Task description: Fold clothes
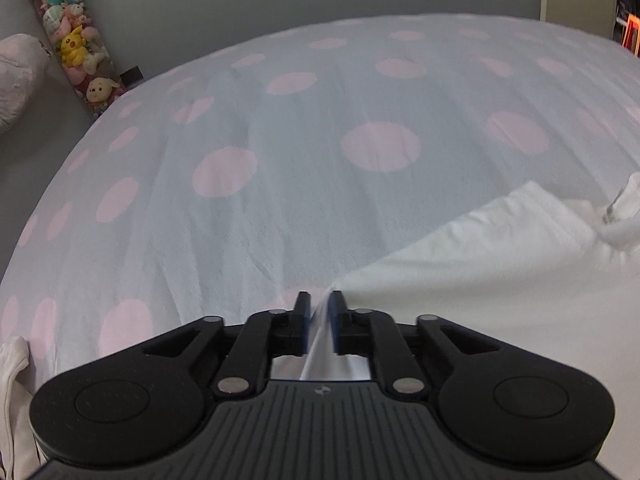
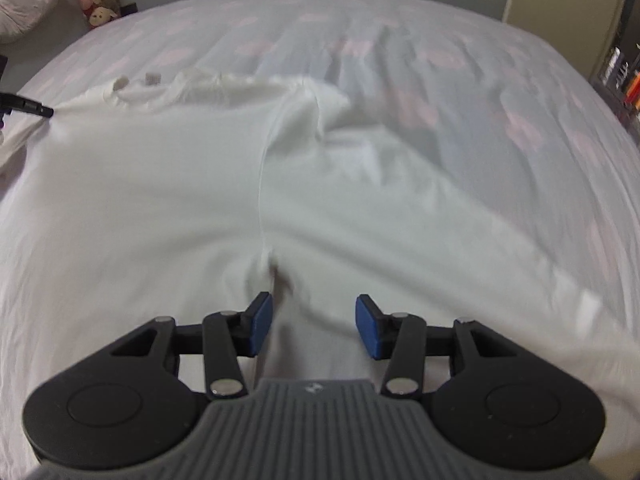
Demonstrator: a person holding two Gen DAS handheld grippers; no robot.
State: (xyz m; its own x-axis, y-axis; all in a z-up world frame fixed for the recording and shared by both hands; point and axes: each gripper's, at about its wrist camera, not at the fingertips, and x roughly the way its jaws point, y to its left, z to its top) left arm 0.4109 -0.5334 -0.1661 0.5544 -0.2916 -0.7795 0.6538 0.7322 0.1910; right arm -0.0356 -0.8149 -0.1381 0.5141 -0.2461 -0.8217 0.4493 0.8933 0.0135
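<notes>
Pinching a corner of the white shirt, my left gripper has its jaws nearly together with a thin ridge of cloth standing up between the blue pads; from the left wrist view I judge that the pads press on it. The rest of the garment spreads away to the right of that claw, over the polka-dot bedsheet.

My right gripper stands about half open with nothing gripped. Shirt fabric lies directly under and ahead of it, and a raised crease runs forward from just beyond its left pad.

I judge the shirt light, limp and thin. It will sag, drag and wrinkle rather than hold any shape, and a single layer can slip from a shallow pinch. The best hold for the right claw looks like a hem or seam edge, taken deep, level with the left claw's corner, so the cloth hangs taut between the two.

Counting: one shirt in work, two grippers, one bedsheet. A second pale cloth lies at the left claw's near left; I cannot tell what it is. One tube of plush toys stands far ahead to the left.
</notes>
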